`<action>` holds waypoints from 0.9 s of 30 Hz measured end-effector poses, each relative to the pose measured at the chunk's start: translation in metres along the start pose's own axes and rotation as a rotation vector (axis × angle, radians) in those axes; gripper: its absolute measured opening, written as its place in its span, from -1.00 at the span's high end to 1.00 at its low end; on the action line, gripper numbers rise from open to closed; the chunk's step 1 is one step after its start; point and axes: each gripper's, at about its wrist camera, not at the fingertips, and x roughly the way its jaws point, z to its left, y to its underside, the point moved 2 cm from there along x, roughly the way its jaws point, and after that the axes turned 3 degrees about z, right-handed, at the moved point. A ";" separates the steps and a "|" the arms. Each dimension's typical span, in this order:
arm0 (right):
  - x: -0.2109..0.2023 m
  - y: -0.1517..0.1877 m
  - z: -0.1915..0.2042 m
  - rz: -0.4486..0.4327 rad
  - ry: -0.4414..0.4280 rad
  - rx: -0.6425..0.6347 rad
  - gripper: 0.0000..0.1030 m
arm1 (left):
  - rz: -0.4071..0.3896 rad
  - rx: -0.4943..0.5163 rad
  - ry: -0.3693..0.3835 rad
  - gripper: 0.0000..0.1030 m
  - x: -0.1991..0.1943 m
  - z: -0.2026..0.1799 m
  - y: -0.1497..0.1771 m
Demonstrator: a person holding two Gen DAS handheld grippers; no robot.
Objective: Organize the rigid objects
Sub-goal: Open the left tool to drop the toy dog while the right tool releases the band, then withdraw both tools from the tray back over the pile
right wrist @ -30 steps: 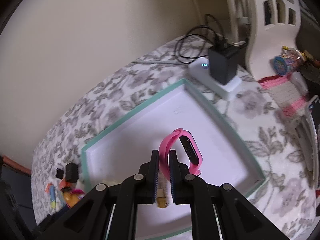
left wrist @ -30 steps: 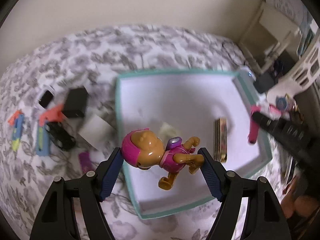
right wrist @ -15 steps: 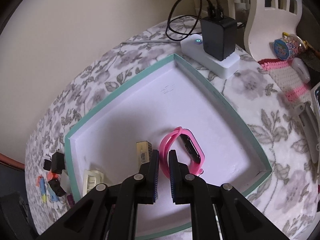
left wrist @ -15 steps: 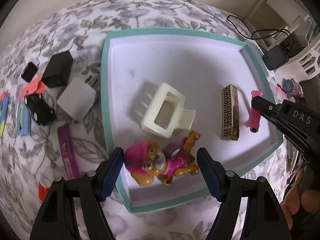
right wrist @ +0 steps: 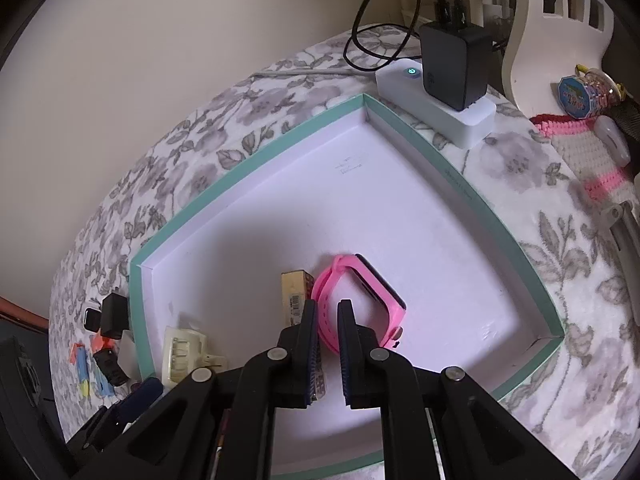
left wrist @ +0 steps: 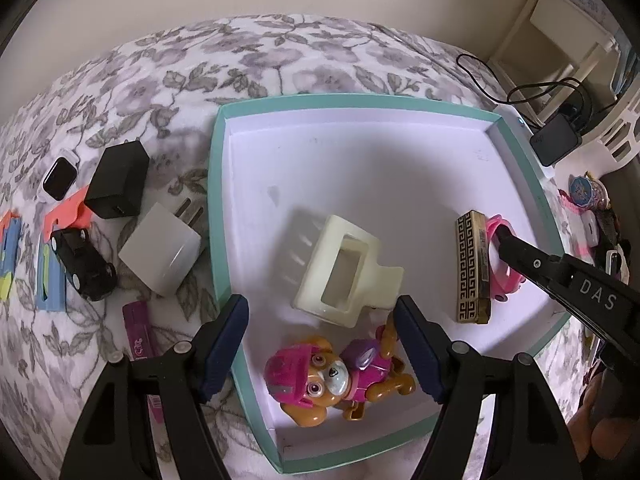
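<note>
right gripper of ours pinches the strap of the pink watch, its jaws nearly together with only the band between them, and the watch rests low on the floor of the teal box, just beside the gold bar. we judge the watch light, its strap soft and springy, its face hard, so the strap edge is the safe place to hold. our left gripper hangs wide open and holds nothing, above the toy pup that lies in the box's near corner, next to the cream hair clip. both grippers reach in from the near side, tilted down. chargers and a toy car wait on the bed.
</note>
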 end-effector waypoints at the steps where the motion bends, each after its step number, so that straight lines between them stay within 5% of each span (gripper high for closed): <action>1: 0.000 0.000 0.000 0.000 -0.001 -0.001 0.79 | 0.001 0.003 -0.003 -0.48 0.000 0.000 0.001; 13: -0.017 -0.004 0.010 -0.030 0.020 -0.042 0.64 | 0.037 -0.010 0.018 -0.48 -0.006 0.001 0.006; 20: -0.040 -0.003 0.022 -0.100 0.027 -0.086 0.52 | -0.010 -0.017 0.023 -0.48 -0.027 0.004 0.006; 27: -0.041 -0.003 0.024 -0.097 0.026 -0.081 0.40 | -0.069 -0.146 0.031 -0.51 -0.046 0.040 0.001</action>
